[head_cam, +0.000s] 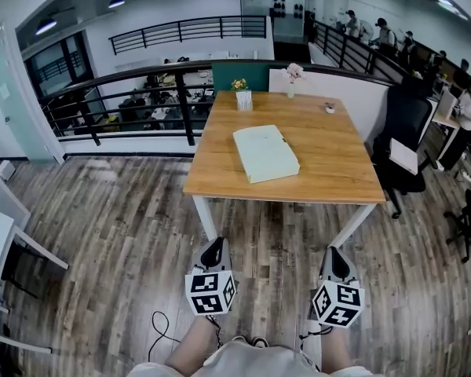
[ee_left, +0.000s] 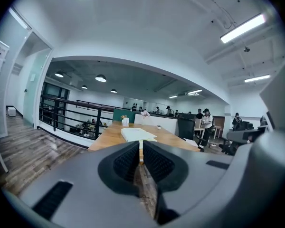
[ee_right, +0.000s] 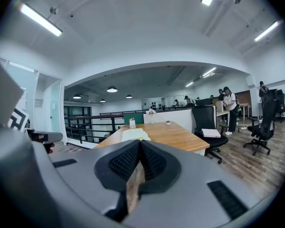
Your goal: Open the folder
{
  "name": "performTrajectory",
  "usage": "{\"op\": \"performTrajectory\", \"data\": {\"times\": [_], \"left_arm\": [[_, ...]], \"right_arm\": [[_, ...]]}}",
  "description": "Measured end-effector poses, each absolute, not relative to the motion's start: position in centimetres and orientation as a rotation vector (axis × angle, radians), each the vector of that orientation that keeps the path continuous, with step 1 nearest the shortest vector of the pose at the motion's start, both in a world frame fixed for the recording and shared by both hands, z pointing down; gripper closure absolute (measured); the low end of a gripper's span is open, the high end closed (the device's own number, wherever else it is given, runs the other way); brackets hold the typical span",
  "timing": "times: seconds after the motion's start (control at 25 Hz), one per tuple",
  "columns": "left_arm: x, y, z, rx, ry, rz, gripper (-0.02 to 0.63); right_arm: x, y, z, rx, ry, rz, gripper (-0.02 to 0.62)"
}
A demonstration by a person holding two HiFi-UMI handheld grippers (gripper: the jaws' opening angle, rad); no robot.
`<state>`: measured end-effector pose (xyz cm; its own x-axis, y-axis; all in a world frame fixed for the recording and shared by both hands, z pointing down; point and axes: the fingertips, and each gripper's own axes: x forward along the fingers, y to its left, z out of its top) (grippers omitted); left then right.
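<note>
the pale green rectangular folder (head_cam: pixel 265 153) lay closed on the wooden bench (head_cam: pixel 337 171), well ahead of the left tool (head_cam: pixel 213 250) and right tool (head_cam: pixel 335 258), both closed and empty.

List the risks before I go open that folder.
Both the left gripper and right gripper are shut. Pushed at the flat, closed folder like that, they could shove it across the table instead of lifting its cover. A sliding folder might knock the flower pot behind it.
</note>
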<state>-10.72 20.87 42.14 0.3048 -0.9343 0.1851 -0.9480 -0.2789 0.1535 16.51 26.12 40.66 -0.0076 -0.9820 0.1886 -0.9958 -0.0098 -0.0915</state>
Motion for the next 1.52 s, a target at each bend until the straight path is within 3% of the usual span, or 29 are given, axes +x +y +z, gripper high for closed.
{"op": "performTrajectory", "data": {"times": [0.12, 0.28, 0.6, 1.04, 1.52], "left_arm": [[-10.5, 21.0, 42.0, 2.347, -1.721, 0.081, 0.580], [-10.1, 21.1, 42.0, 2.353, -1.718, 0.074, 0.479], [-9.5, 20.8, 42.0, 2.369, -1.716, 0.086, 0.386], [-7.2, 20.8, 42.3, 2.396, -1.646, 0.104, 0.199], [-6.1, 20.7, 43.0, 2.370, -1.701, 0.147, 0.166]], "right_arm": [[16.8, 26.4, 40.7, 2.161, -2.156, 0.314, 0.594], [17.0, 26.6, 40.9, 2.154, -2.158, 0.323, 0.595], [17.5, 26.4, 41.2, 2.140, -2.164, 0.332, 0.594], [18.3, 26.0, 41.8, 2.112, -2.192, 0.354, 0.594], [21.1, 25.0, 43.4, 2.113, -2.212, 0.423, 0.594]]}}
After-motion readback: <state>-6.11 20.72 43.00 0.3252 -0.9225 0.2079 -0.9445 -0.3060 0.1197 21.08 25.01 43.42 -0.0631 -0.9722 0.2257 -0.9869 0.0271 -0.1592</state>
